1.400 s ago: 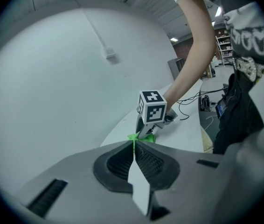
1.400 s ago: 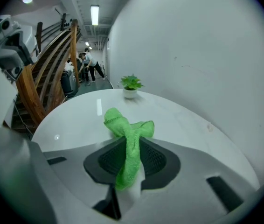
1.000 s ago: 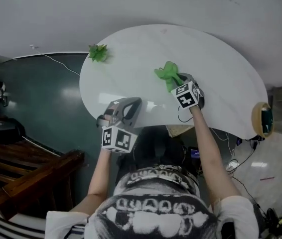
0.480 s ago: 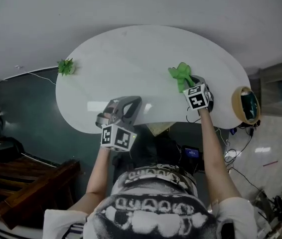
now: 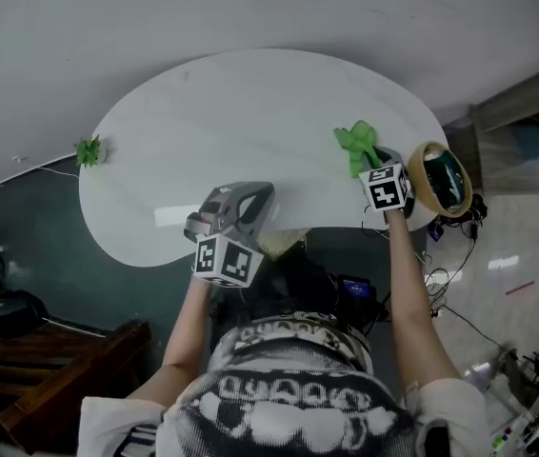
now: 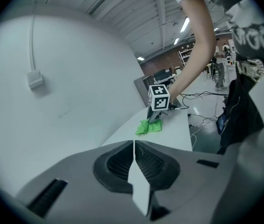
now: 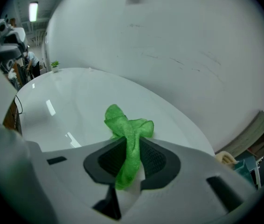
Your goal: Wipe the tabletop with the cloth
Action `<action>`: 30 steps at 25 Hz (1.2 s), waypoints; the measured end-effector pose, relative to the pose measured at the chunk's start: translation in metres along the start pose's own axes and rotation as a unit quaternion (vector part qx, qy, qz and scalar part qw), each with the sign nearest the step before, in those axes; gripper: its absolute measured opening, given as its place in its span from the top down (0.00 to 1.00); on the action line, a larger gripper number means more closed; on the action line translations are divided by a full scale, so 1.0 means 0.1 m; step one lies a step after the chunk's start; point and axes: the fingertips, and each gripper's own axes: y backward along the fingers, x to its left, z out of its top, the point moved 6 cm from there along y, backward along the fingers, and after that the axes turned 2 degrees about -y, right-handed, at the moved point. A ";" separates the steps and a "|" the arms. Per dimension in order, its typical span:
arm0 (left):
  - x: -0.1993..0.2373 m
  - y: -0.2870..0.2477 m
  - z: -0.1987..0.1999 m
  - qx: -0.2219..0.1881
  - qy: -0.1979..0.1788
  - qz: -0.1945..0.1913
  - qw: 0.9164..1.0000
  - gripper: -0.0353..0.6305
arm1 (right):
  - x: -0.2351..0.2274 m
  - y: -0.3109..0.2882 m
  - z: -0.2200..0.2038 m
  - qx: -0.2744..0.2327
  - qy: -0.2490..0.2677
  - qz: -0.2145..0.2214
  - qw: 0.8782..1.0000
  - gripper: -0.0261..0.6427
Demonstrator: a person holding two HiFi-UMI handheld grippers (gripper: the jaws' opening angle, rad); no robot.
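Note:
A green cloth (image 5: 357, 145) lies bunched on the right part of the white oval tabletop (image 5: 241, 131). My right gripper (image 5: 376, 167) is shut on the cloth (image 7: 127, 139), which runs up between the jaws and spreads out ahead of them. My left gripper (image 5: 243, 208) hovers over the table's near edge at the middle, shut with nothing in it. In the left gripper view the jaws meet along one line (image 6: 134, 160), and the cloth (image 6: 149, 126) and the right gripper's marker cube (image 6: 159, 97) show further along the table.
A small green plant (image 5: 88, 150) stands at the table's far left end. A round tan basket-like object (image 5: 441, 179) sits just off the table's right end. A white wall runs behind the table. Dark floor, wooden furniture (image 5: 60, 388) and cables lie below.
My right gripper has dragged the cloth toward the table's right end, near the tan round object. The head view has swung right, so the plant sits further left. The left gripper has hardly moved.

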 end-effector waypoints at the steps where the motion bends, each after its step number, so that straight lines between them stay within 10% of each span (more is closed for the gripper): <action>1: -0.03 -0.04 0.04 -0.002 -0.002 -0.004 1.000 0.93 | -0.06 0.02 -0.06 0.001 -0.004 -0.003 1.000 0.83; 19: -0.14 0.15 -0.01 0.019 0.006 0.012 1.000 0.93 | -0.26 0.16 -0.33 0.001 -0.035 -0.027 0.999 0.83; 30: 0.01 1.22 -0.67 0.046 0.031 0.073 0.996 0.93 | 0.90 0.27 0.40 -0.044 0.019 0.009 0.999 0.83</action>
